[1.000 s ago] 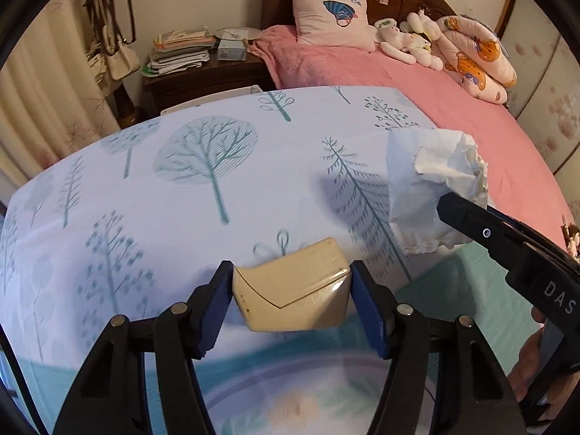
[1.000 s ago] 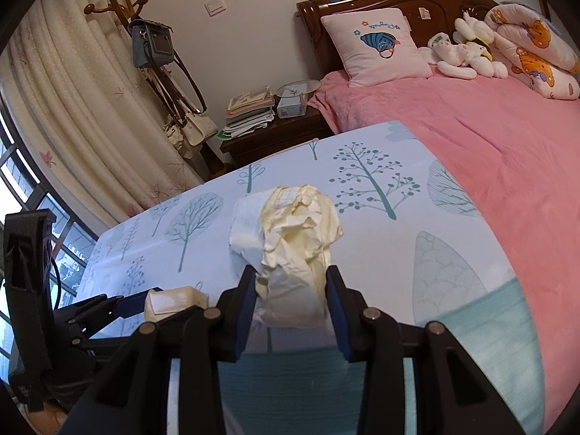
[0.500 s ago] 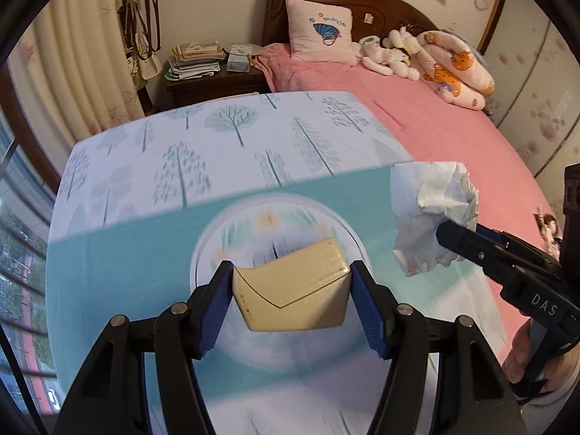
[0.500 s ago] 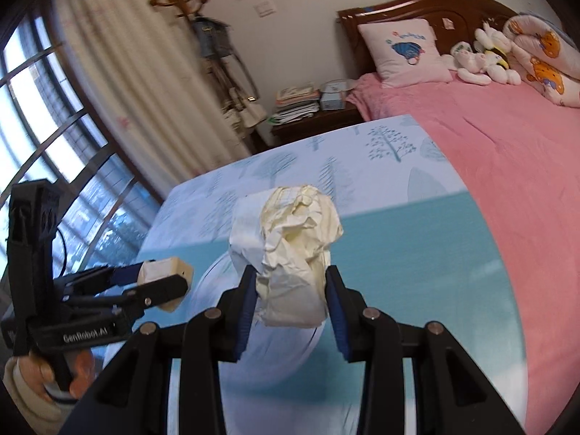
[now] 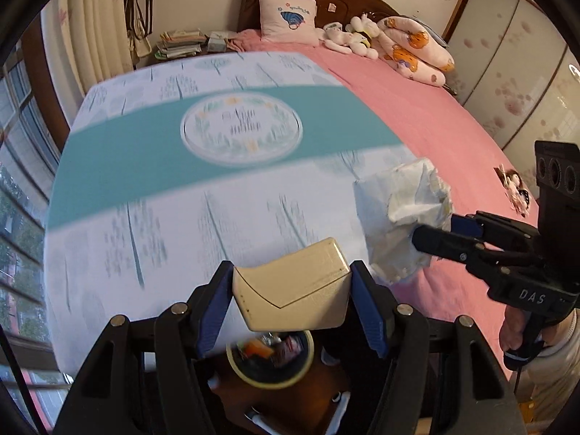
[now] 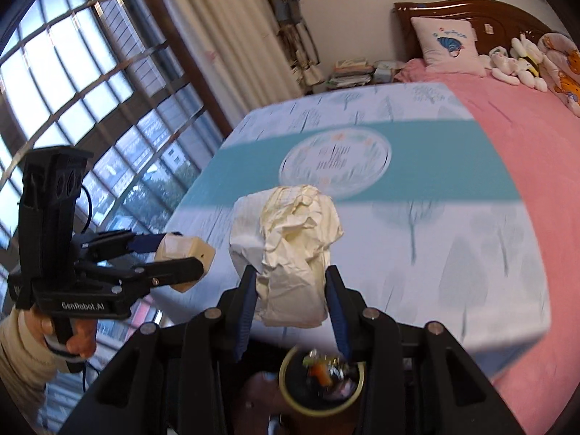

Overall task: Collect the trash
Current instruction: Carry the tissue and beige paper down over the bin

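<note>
My left gripper (image 5: 291, 291) is shut on a cream cardboard box (image 5: 290, 290) with a V-shaped flap; from the right wrist view the same box (image 6: 186, 248) shows in that gripper (image 6: 181, 253) at the left. Between the blue pads of my right gripper (image 6: 290, 290) sits a crumpled wad of cream paper (image 6: 290, 250), gripped tight; that wad (image 5: 402, 217) also appears at the right of the left wrist view. Both grippers hang past the foot of the bed, above a round trash bin (image 5: 270, 359) with a yellowish rim (image 6: 320, 380) and wrappers inside.
The bed carries a white and teal tree-print cover (image 5: 181, 152) and a pink sheet (image 5: 417, 108). Pillows and soft toys (image 5: 355, 36) lie by the wooden headboard. A large window (image 6: 72, 90) and curtain stand on the left, with a cluttered nightstand (image 6: 351, 72) beyond.
Both grippers have pulled back from over the bed to beyond its foot, still holding the box and the paper wad. The trash bin has come into view beneath them.
</note>
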